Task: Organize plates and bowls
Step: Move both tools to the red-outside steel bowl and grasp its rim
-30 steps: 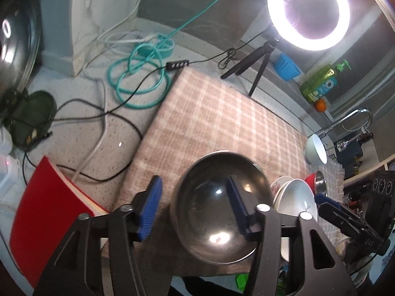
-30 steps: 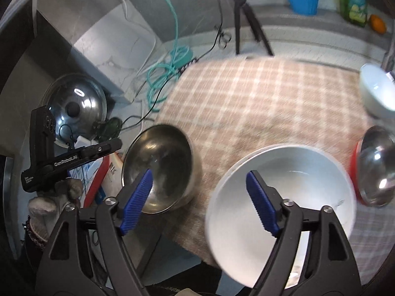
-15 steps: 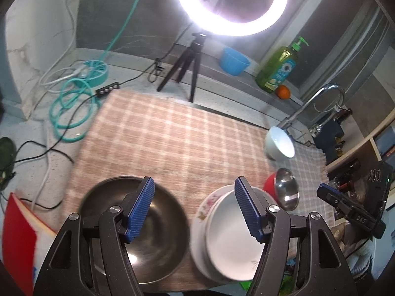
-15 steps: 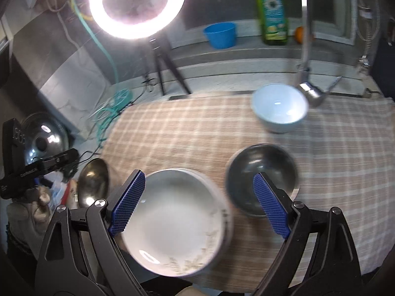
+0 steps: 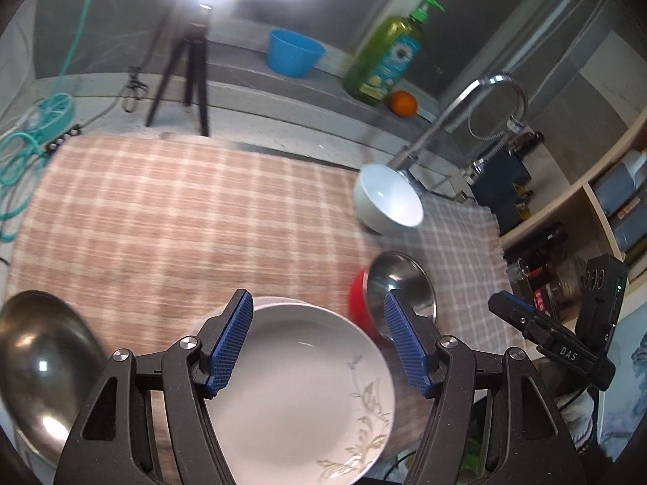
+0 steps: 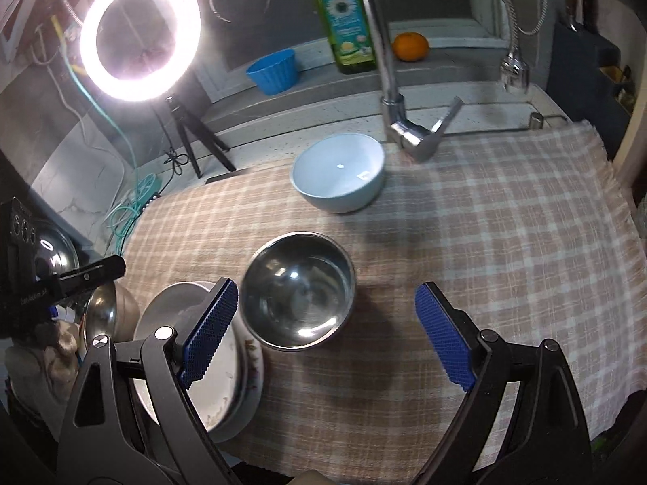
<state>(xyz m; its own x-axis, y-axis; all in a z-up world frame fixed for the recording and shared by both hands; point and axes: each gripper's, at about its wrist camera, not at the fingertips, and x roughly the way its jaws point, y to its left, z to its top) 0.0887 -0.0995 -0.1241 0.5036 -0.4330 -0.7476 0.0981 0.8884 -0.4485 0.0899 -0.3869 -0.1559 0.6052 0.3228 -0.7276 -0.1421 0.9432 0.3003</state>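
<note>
Approach step: both grippers are empty. The left gripper (image 5: 317, 339), jaws half open, hovers over the white plate (image 5: 299, 396) at lower centre. The right gripper (image 6: 327, 333), jaws just widened, frames the steel bowl (image 6: 299, 291) at centre frame. Next, lower onto one rim and close.

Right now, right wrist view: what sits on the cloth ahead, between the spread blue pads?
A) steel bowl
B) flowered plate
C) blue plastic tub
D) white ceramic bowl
A: the steel bowl lies on the checked cloth ahead of the right gripper, between its pads and untouched. The white bowl is farther back by the faucet, and the plates lie off to the left.
</note>
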